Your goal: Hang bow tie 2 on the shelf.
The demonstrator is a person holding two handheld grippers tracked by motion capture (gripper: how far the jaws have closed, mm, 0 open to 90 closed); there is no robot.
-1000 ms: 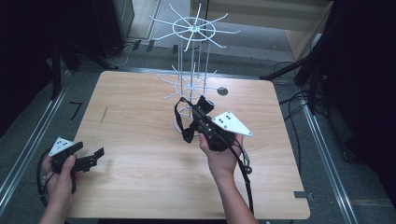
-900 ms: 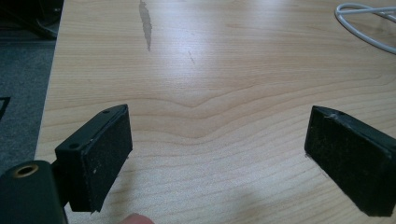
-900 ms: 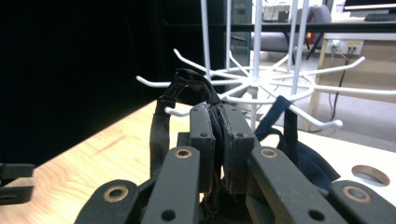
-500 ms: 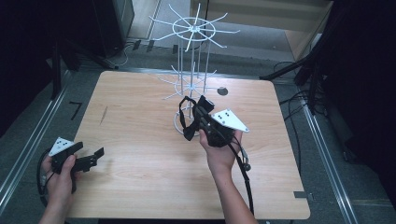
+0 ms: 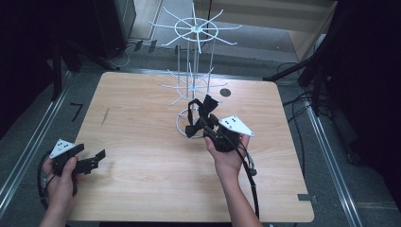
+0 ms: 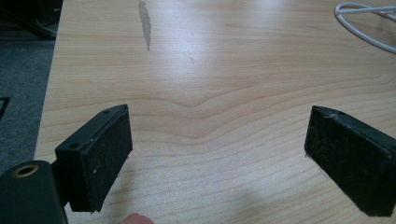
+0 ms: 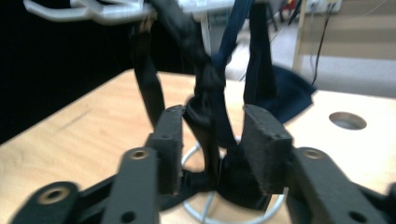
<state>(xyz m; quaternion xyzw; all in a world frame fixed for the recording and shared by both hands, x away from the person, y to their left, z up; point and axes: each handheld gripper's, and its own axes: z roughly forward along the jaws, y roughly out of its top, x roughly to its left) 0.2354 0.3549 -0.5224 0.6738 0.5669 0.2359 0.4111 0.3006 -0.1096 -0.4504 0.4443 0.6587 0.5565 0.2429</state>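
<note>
High view shows the right tool (image 5: 201, 124) beside the white wire rack (image 5: 193, 75), its jaws clamped on a dark strap-like cloth (image 5: 198, 116) whose loops trail up toward the rack's lower arms. Judging by that, the cloth is being hung on, or taken off, one of those thin prongs, and the grip low on the fabric keeps the loops free to slide.

Right gripper view has the cloth (image 7: 212, 116) bunched and knotted between the padded jaws, soft and limp, black with a navy panel, above the rack's round wire foot (image 7: 196, 158).

Left tool (image 5: 90, 163) rests idle at the near left of the pale woodgrain worktop (image 5: 142, 142), jaws wide apart and holding nothing, well apart from the rack.
</note>
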